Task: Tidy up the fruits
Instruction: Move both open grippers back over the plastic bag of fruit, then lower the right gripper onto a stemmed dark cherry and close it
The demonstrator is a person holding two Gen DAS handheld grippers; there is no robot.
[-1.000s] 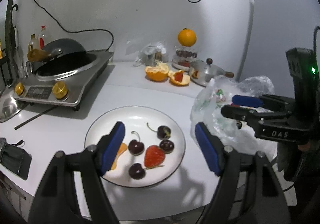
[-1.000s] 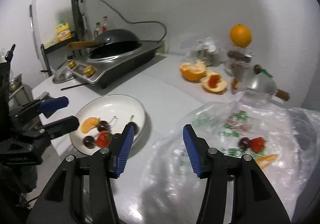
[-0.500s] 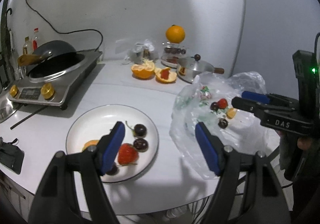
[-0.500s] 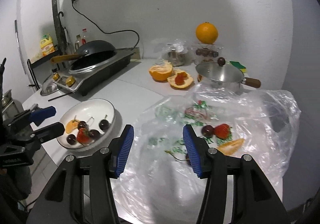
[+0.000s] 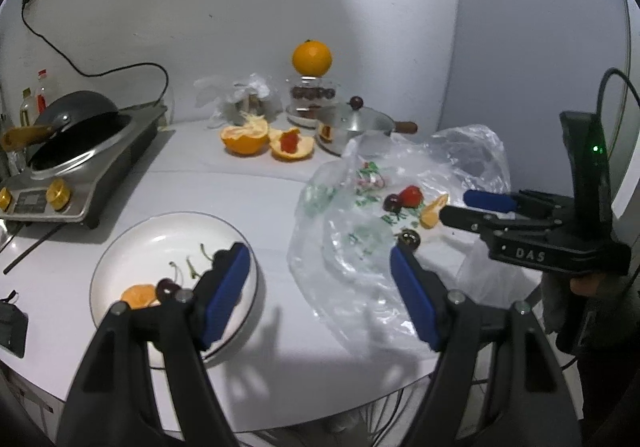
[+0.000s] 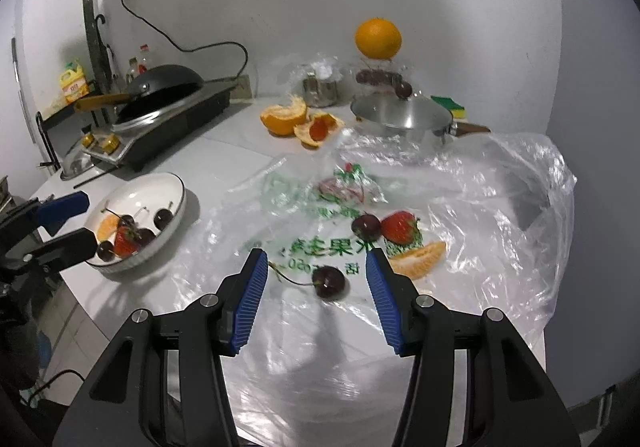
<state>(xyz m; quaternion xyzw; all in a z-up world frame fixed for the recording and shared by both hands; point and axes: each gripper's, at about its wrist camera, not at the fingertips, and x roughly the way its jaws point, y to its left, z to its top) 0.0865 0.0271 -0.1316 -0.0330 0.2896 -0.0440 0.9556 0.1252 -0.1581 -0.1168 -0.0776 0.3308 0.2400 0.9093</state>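
Note:
A white plate [image 5: 160, 243] holds an orange segment [image 5: 138, 295], a cherry [image 5: 168, 287] and loose stems; my left gripper [image 5: 318, 251] hangs open and empty between that plate and a clear plastic bag [image 5: 352, 271]. On the bag [image 6: 500, 183] lie a strawberry [image 6: 398, 227], a cherry [image 6: 366, 227], an orange segment [image 6: 418, 259] and a stemmed cherry [image 6: 328, 281]. My right gripper [image 6: 316, 255] is open low over the bag; the stemmed cherry shows between its pads, untouched. The plate [image 6: 160, 183] also carries a strawberry [image 6: 124, 241] and cherries.
An induction cooker with a black wok [image 5: 76, 127] stands at the left. Peeled orange halves [image 5: 264, 139], a steel pot [image 6: 400, 117], a sponge and a whole orange [image 6: 378, 37] on a glass jar line the back wall. The counter's rounded front edge runs just below both grippers.
Both grippers have swung to the right: the left from over the plate to the gap beside the bag, the right from the bag's left edge to over its fruit. Jaw widths look unchanged.

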